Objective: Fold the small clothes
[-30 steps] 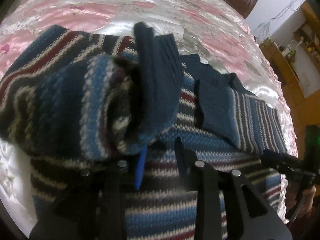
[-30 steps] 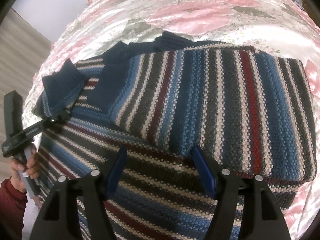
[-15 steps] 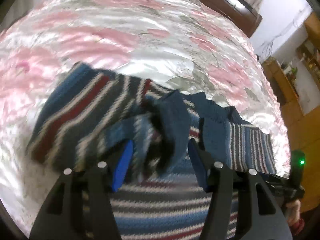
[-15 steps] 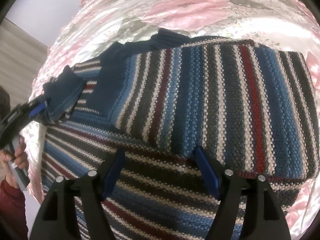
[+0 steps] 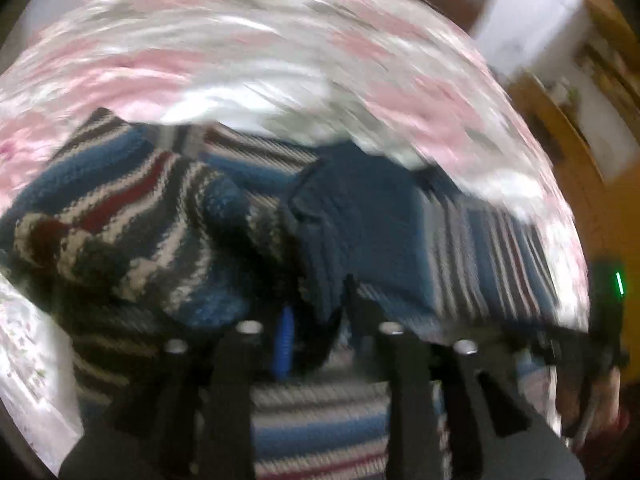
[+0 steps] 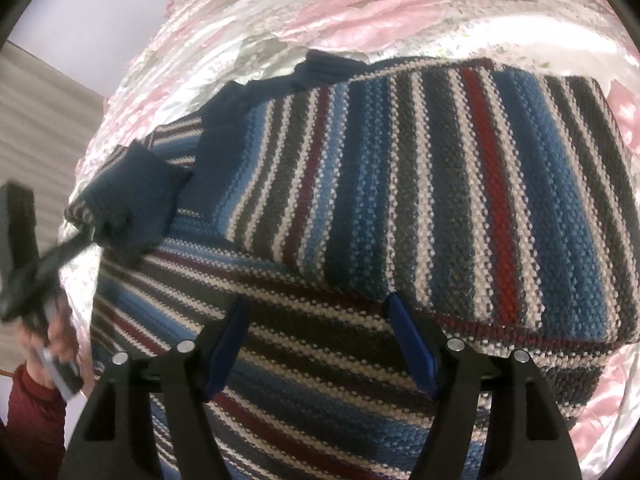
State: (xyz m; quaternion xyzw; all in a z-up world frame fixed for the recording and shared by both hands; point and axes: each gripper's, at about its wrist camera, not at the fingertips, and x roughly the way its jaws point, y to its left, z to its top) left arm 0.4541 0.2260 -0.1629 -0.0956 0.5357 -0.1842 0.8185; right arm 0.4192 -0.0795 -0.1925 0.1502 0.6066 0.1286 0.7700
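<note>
Although the left wrist view is smeared by motion, these lines can still be set down:

Garment: a striped knit sweater [image 6: 400,200] in blue, grey, white and dark red, with navy ribbed cuffs and collar.

Where it lies: spread on a shiny pink floral bedcover [image 6: 400,4], which shows around the sweater on all sides; one sleeve panel is already folded across the sweater's body, its stripes running crosswise to those beneath.

Left gripper [image 5: 316,320]: its jaws look closed on the navy cuff [image 5: 332,248] of the other sleeve, the knit bunched around the blue pad; blur leaves this a likely reading, not a certain one.

Left gripper, right wrist view: it [image 6: 86,236] sits at the sweater's far left edge, with the cuff [image 6: 132,196] lifted off the body there, and the person's hand [image 6: 56,340] and red sleeve below it.

Right gripper [image 6: 320,320]: jaws apart, nothing between them, hovering just over the sweater's body beside the edge of the folded panel.

Handling, as a judgement: a thick, soft, floppy knit, light enough for one gripper to lift a sleeve, stretchy, not fragile; it will sag and drape rather than hold a crease.

Surface, as a judgement: the satin-like cover seems slippery, so the whole sweater may slide when one sleeve is pulled.

Where to hold: the ribbed cuff or hem, where the knit is denser and pinches firmly; a free gripper pressing the sweater's body would steady it.
</note>
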